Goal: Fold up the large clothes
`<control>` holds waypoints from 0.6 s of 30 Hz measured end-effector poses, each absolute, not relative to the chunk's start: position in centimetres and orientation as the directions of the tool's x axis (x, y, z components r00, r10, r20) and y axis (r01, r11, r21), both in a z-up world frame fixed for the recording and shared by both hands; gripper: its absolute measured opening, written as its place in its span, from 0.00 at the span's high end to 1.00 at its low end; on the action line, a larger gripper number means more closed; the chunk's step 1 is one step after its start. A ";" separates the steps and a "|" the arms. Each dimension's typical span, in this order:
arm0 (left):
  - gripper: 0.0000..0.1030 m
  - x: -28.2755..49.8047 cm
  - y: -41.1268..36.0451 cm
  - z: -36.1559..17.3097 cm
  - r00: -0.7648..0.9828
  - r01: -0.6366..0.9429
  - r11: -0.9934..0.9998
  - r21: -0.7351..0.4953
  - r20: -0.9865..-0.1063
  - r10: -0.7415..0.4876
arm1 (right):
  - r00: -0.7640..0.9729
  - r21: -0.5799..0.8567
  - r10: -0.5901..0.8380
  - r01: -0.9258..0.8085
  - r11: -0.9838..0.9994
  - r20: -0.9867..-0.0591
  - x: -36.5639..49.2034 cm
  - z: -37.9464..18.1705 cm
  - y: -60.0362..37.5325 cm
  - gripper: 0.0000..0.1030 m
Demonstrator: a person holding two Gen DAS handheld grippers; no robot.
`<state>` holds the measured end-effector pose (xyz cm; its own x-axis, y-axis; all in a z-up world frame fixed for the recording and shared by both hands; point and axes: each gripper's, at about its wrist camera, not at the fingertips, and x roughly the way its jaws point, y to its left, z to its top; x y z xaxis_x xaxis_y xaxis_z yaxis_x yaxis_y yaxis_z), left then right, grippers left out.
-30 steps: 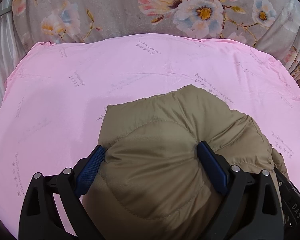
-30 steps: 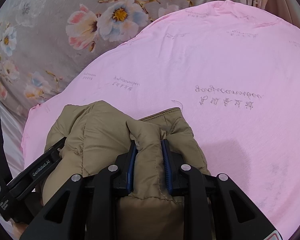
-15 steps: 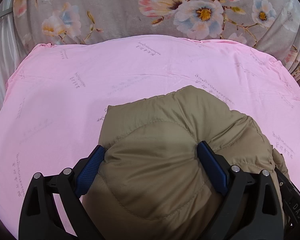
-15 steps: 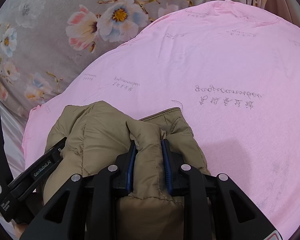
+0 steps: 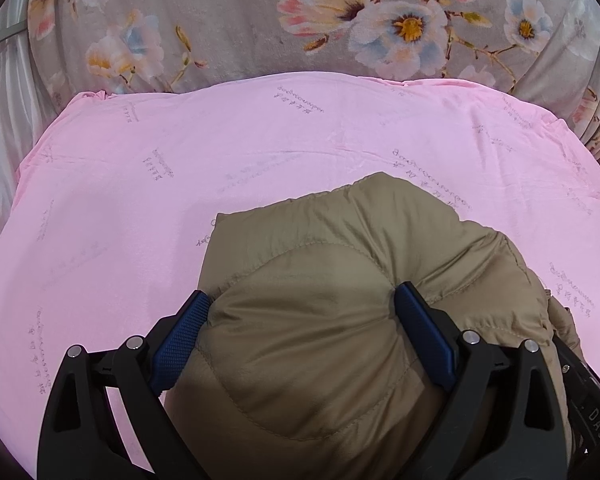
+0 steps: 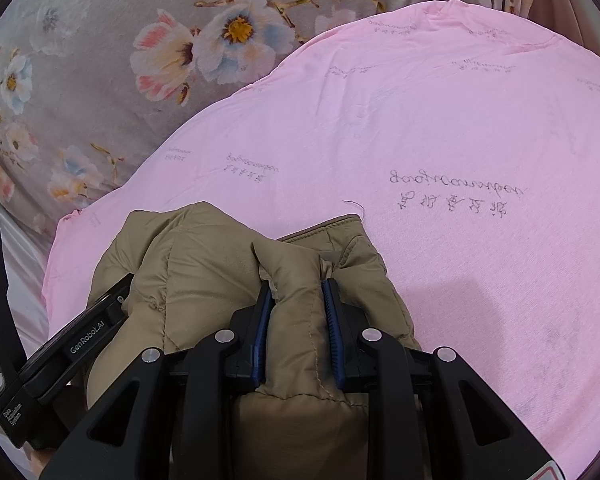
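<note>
Nothing has moved since the earlier frames: both tongs and the bundle sit exactly where they were.

The largest thing here is the pink printed sheet (image 5: 260, 168), spread smooth with grey script motifs; its far edge meets the grey floral blanket (image 5: 240, 20) beyond. On the near part of the sheet, well short of that far edge, lies the khaki quilted puffer jacket (image 5: 340, 248), already gathered into a thick, rounded bundle.

The left gripper (image 5: 302, 308) stands wide, its blue pads pressed into either side of a fat quilted bulge, so it is clamped on the jacket. The right gripper (image 6: 296, 292) is narrow, pinching a raised ridge of the same jacket beside what looks like the collar or zipper edge (the ridge plainly fills the gap between the pads).

My reading is that the fold is late, perhaps the last tuck, with the bundle held compressed. The next move calls for setting it down squarely and releasing both grips together, or the padding will likely spring open.

Nothing stands in the way on the sheet; the left gripper's black body (image 6: 76, 344) sits close at the jacket's left side in the right view.
</note>
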<state>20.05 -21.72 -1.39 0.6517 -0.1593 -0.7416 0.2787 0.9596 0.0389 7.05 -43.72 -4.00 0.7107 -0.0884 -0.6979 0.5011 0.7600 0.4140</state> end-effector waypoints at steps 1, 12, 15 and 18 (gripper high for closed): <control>0.11 20.1 -21.7 -1.4 0.651 0.279 0.960 0.039 -0.742 -0.159 | 0.711 0.415 -0.087 0.501 0.759 -0.698 7.0 -4.0 -43.8 0.79; 0.11 16.8 -18.6 2.1 0.592 0.329 0.944 0.019 -0.783 -0.191 | 0.725 0.478 -0.010 0.464 0.746 -0.688 0.3 -0.9 -45.0 0.53; 0.11 15.1 -16.8 3.1 0.542 0.359 0.933 -0.031 -0.807 -0.235 | 0.690 0.493 0.072 0.437 0.752 -0.720 -2.1 -1.2 -45.5 0.50; 0.11 13.2 -15.6 3.5 0.488 0.409 0.910 -0.070 -0.825 -0.283 | 0.651 0.521 0.170 0.393 0.758 -0.740 -3.7 -2.0 -45.0 0.48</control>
